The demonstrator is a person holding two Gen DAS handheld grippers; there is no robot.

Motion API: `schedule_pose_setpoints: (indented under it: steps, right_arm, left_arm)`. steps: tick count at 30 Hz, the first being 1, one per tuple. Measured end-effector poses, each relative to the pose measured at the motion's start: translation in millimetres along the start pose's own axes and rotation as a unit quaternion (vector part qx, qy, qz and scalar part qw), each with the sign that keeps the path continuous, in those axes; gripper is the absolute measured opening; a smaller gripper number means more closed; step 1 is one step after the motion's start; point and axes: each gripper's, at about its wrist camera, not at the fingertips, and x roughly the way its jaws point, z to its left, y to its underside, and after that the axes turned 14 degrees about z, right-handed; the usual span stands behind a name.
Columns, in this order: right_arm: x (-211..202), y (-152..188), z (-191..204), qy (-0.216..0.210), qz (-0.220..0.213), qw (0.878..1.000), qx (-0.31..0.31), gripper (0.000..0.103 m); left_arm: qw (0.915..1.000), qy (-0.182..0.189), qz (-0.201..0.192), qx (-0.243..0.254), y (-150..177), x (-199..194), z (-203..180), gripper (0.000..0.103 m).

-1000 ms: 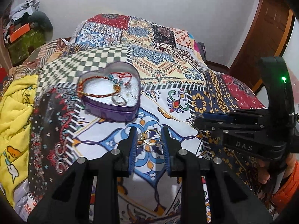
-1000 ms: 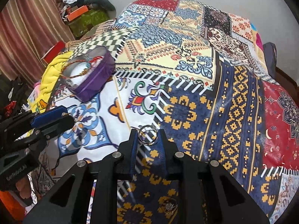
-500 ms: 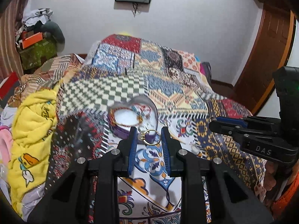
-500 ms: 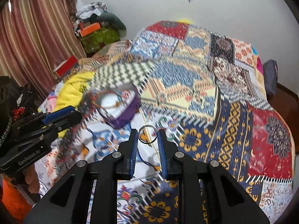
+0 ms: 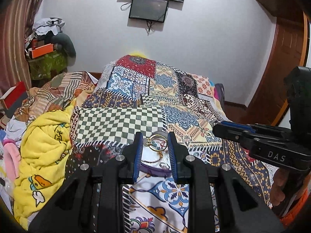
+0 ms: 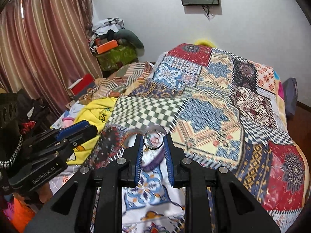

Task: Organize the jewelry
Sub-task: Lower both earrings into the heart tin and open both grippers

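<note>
Left gripper (image 5: 155, 142): both blue-padded fingers (image 5: 137, 151) pinch a gold ring (image 5: 157, 143) between their tips. Ring stands upright across the gap, one side against each pad; a small gold ornament sits on its left edge, next to the left finger.

Right gripper (image 6: 154, 141): fingers (image 6: 139, 151) likewise closed onto a silver ring (image 6: 153, 141), a plain band held at the tips and touching both pads.

Purple heart-shaped tin (image 5: 155, 171) lies on the patchwork bedspread (image 5: 120, 124) beyond and below the left fingertips; seen through the gap between the fingers, mostly hidden by them. Its pale interior and a thin bracelet loop (image 5: 153, 160) show just behind the gold ring. From the right wrist camera the same tin (image 6: 153, 163) appears blurred between the right fingers, directly behind the silver ring.

Each gripper shows in the other's view: the right one (image 5: 215, 128) off to the right of the left fingers, the left one (image 6: 93, 129) off to the left of the right fingers. Both hang in the air above the bed, apart from each other.

Yellow blanket (image 5: 42, 155) bunched to the left of the left fingers. Wall-mounted screen (image 5: 148, 8) far ahead, above the fingertips.
</note>
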Motion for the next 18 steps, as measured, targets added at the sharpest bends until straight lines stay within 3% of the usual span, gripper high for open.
schedule_pose_setpoints:
  steps: [9, 18]
  right_arm:
    - [26.0, -17.2, 6.0, -0.014, 0.005, 1.000, -0.007, 0.019]
    - [62.3, -21.8, -1.2, -0.023, 0.040, 0.999, -0.001, 0.019]
  left_arm:
    - [0.9999, 0.002, 0.006, -0.011, -7.3, 20.8, 9.4, 0.025]
    - [0.9988, 0.006, 0.041, -0.024, -10.0, 60.2, 22.1, 0.025]
